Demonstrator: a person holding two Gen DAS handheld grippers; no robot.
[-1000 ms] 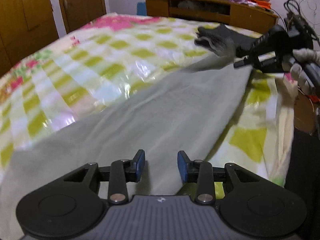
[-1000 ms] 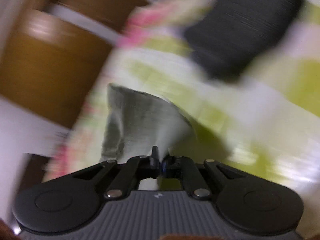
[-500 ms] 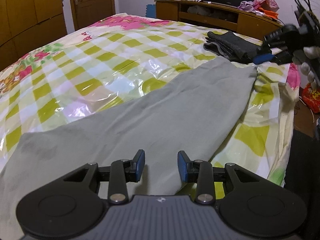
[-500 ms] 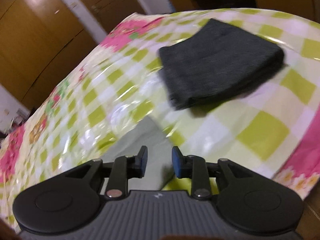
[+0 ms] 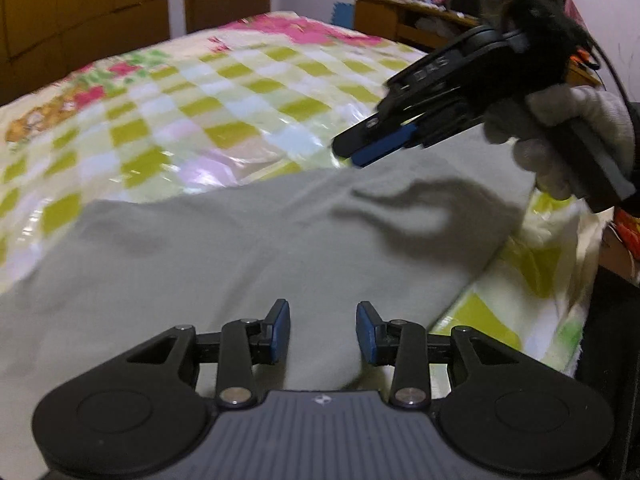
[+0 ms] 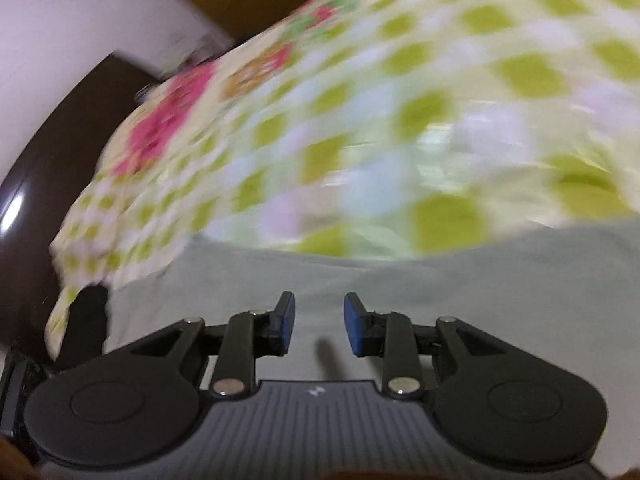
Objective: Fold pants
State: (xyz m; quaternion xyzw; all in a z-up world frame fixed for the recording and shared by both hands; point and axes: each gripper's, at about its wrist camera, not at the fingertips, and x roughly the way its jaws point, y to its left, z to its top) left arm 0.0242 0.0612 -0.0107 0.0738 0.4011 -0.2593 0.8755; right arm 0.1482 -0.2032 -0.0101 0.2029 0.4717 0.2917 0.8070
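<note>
Left tool: your left tool (image 5: 323, 330) hangs low over the near part of the pants, released, blue pads apart with nothing between them.
Right tool: your right tool (image 6: 319, 322) is released too, jaws parted and empty, gray cloth showing through the gap; from the left wrist view it hovers above the far edge of the cloth, gripped by your gloved hand (image 5: 568, 136), throwing a shadow on the fabric.
Pants: the gray pants (image 5: 248, 248) lie spread flat along the near side of the bed, running out to its right edge, neither tool touching them.
Bed: the checked bedspread (image 5: 200, 120) looks glossy, so expect the cloth to slide on it when pulled.
Handling: the fabric reads as light, soft and limp, with shallow ripples; it probably drapes and sags from any single pinch.
Where to grip: take an edge or corner, one tool at each end of the same hem, pinching all layers together.
Risk: a shallow pinch may catch only the top layer, and the fold may then go crooked.
Blur: the right wrist view is smeared, so fine detail there is hard to tell.
</note>
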